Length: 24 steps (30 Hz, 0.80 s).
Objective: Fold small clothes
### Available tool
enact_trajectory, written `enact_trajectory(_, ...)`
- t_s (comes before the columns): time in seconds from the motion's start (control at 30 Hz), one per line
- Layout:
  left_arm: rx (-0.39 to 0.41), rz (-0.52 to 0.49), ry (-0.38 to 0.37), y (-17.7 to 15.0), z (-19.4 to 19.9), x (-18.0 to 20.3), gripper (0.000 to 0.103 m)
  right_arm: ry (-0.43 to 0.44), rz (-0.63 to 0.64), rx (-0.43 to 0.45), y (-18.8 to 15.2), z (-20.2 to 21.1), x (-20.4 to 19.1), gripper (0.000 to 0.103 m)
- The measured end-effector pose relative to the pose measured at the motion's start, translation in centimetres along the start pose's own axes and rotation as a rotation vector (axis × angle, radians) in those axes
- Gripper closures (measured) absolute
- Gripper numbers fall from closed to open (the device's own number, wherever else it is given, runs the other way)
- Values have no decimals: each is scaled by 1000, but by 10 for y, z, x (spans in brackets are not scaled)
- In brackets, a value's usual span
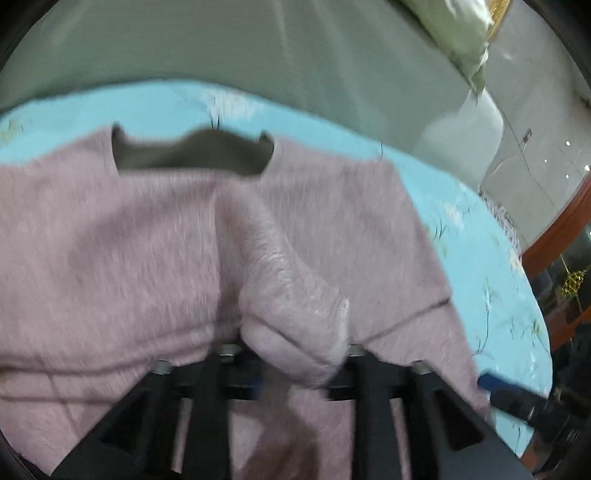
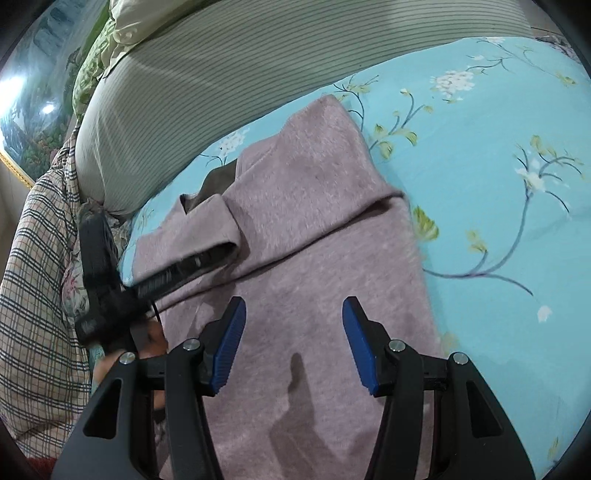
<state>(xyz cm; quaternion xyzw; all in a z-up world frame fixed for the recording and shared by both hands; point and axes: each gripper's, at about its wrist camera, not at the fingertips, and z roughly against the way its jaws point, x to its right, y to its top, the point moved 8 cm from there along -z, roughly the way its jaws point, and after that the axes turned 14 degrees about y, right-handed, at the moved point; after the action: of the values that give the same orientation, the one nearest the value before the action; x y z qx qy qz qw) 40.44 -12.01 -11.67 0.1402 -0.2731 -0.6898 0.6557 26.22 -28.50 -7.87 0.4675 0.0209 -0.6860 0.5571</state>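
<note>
A small pink fuzzy sweater (image 2: 314, 236) lies on a light blue floral sheet (image 2: 498, 206). Its right sleeve is folded across the body. In the left wrist view the sweater (image 1: 147, 229) fills the frame, its dark neck opening (image 1: 192, 155) at the far end. My left gripper (image 1: 295, 354) is shut on the left sleeve cuff (image 1: 303, 314) and holds it lifted over the body; its fingertips are hidden by the fabric. It also shows in the right wrist view (image 2: 177, 273), holding that sleeve. My right gripper (image 2: 293, 343) is open and empty, above the sweater's lower body.
A green-grey striped cover (image 2: 229, 74) lies beyond the sheet. A plaid blanket (image 2: 37, 280) is bunched at the left. A pale pillow (image 1: 454, 33) lies at the far right, with a wooden edge (image 1: 554, 236) beside the bed.
</note>
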Motion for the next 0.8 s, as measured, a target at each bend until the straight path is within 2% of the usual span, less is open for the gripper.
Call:
enact_trajectory(0.03,-5,1,3,-6,2,-3,42,8,3,-3,3,-3,-2,47)
enact_trajectory(0.1,25,0,15,-19,18,-16,32,31,14,-15,9,-14,-9,47)
enact_trajectory(0.2,45,-21,37,-33,39,-32,31,67,25,-55,17,-37,-21,47)
enact_trajectory(0.3,83,-15,115,-47,64,-66,31,73,40,-96,25,-64,-29,47)
enact_trajectory(0.33,102,4,163,-50,73,-85,31,72,46,-103,27,-69,-30,47)
enact_trajectory(0.37,115,26,207,-50,81,-103,31,72,47,-109,30,-76,-30,47)
enact_trajectory(0.4,129,77,287,-53,90,-134,31,76,39,-112,34,-84,-30,47)
enact_trajectory(0.5,162,216,420,-55,108,-201,31,95,5,-118,41,-103,-27,47)
enact_trajectory(0.57,161,281,458,-57,112,-231,32,136,-52,-136,42,-118,-24,43)
enact_trajectory(0.67,128,352,465,-64,105,-263,35,190,-112,-137,43,-134,-23,42)
enact_trajectory(0.7,117,355,468,-65,100,-265,37,190,-100,-136,43,-137,-25,45)
enact_trajectory(0.73,102,358,470,-67,94,-267,40,191,-80,-136,44,-139,-28,68)
enact_trajectory(0.77,93,359,465,-68,87,-264,40,195,-64,-138,45,-141,-31,86)
enact_trajectory(0.8,84,359,456,-69,83,-264,41,192,-50,-134,48,-141,-34,95)
